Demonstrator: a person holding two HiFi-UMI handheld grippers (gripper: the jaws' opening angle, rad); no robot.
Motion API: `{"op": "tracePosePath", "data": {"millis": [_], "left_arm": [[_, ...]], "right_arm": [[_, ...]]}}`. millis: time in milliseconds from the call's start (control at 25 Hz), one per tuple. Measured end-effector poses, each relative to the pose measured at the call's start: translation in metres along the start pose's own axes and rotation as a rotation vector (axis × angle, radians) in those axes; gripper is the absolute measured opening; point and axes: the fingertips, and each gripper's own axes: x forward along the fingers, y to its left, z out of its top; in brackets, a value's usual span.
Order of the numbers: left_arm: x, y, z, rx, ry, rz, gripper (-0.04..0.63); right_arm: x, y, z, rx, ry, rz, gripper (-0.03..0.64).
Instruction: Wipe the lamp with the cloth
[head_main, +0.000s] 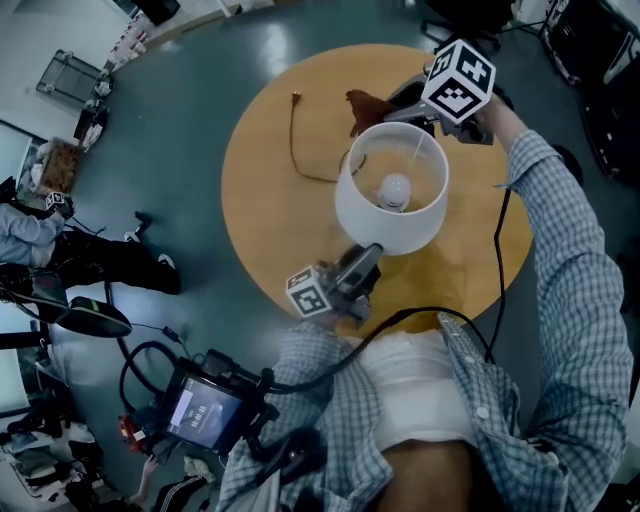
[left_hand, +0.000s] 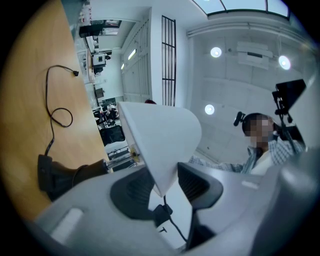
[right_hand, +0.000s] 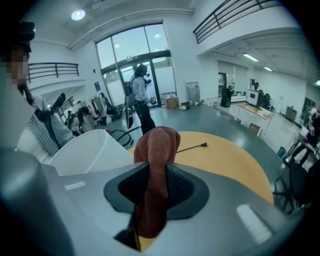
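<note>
A white lamp shade (head_main: 390, 205) with a bulb (head_main: 395, 190) inside stands in the middle of the round wooden table (head_main: 270, 200). My left gripper (head_main: 366, 254) reaches up from the near side and is shut on the shade's lower rim; in the left gripper view the shade's edge (left_hand: 160, 140) sits pinched between the pads of the left gripper (left_hand: 162, 182). My right gripper (head_main: 398, 104) hovers at the shade's far side, shut on a brown cloth (head_main: 364, 106). In the right gripper view the cloth (right_hand: 156, 155) hangs out of the right gripper (right_hand: 152, 187), with the shade (right_hand: 92, 150) just to its left.
The lamp's black cord (head_main: 296, 145) with its plug lies on the table's far left part. A black cable (head_main: 498, 250) runs over the table's right side to my right hand. A screen device (head_main: 205, 412) hangs at my lower left. A person (right_hand: 137, 97) stands by distant glass doors.
</note>
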Motion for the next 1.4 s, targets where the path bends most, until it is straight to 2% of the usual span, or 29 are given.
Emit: {"op": "tracePosePath", "data": {"millis": [240,560,720,800,920,1160,1320,1400], "left_arm": [[-0.002,0.005,-0.004,0.005,0.008,-0.002,0.147],[0.005,0.008,-0.006,0.023,0.020,-0.024,0.147],[-0.002,0.007,-0.003,0.024,0.012,-0.031,0.146],[0.001,0.007,-0.006,0.023,0.005,-0.037,0.144],[0.013,0.012,-0.009,0.021,0.004,-0.038,0.141],[0.012,0.016,-0.006,0.018,0.012,-0.038,0.141],[0.006,0.016,-0.005,0.017,0.018,-0.039,0.140],[0.004,0.016,-0.005,0.017,0.019,-0.041,0.140]], "right_arm": [[0.037,0.018,0.009,-0.222,0.256,0.097,0.094],[0.062,0.043,0.019,-0.496,0.514,0.230,0.094],[0.078,0.057,0.020,-0.627,0.696,0.262,0.094],[0.082,0.067,0.019,-0.674,0.745,0.276,0.094],[0.087,0.073,0.017,-0.753,0.789,0.288,0.094],[0.098,0.113,0.017,-0.962,0.807,0.305,0.094],[0.099,0.160,0.024,-1.076,0.724,0.314,0.094],[0.097,0.183,0.027,-1.178,0.682,0.292,0.094]]}}
